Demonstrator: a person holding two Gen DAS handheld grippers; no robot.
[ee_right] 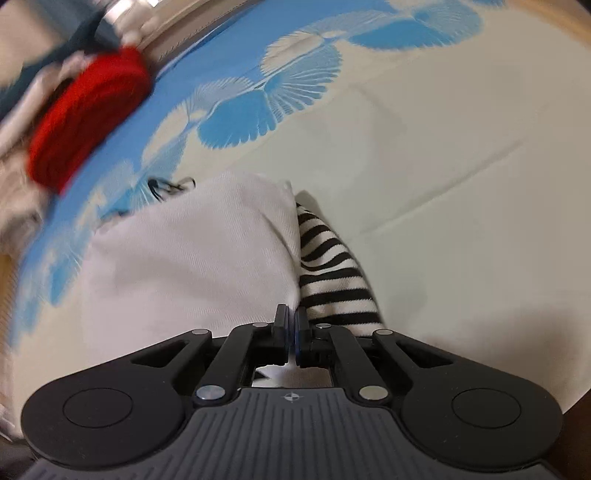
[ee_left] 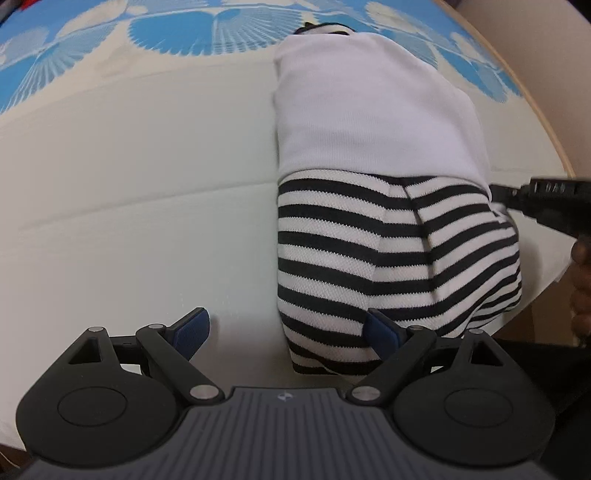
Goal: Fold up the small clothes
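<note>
- We see a small garment lying on a cream sheet (ee_left: 129, 177) that carries a blue fan-shaped print (ee_left: 229, 29) along its far edge.
- The garment is in two parts: a white top part (ee_left: 369, 110) farther away and a black-and-white striped part (ee_left: 388, 258) nearer to us, the white cloth overlapping the stripes where they meet.
- Our left claw (ee_left: 288, 328) is spread wide and low over the sheet; its left blue pad (ee_left: 192, 328) sits over bare sheet, while the right pad (ee_left: 382, 330) touches the near edge of the striped part. Nothing is pinched between them.
- Our right claw (ee_right: 291, 328) is pressed together, its jaws almost meeting, right at the seam where the white cloth (ee_right: 184, 266) meets the stripes (ee_right: 332, 269). It seems to pinch a thin fold of the garment there, with a scrap of cloth showing behind the pads.
- In the left wrist view, that right claw (ee_left: 546, 206) enters from the right edge at the garment's side, with fingers (ee_left: 580, 254) of the hand behind it.
- In the right wrist view a blurred red cloth item (ee_right: 88, 118) lies far left, beyond the blue print, well apart from the garment.
- A small dark trim (ee_right: 166, 186) peeks out at the far end of the white part.
</note>
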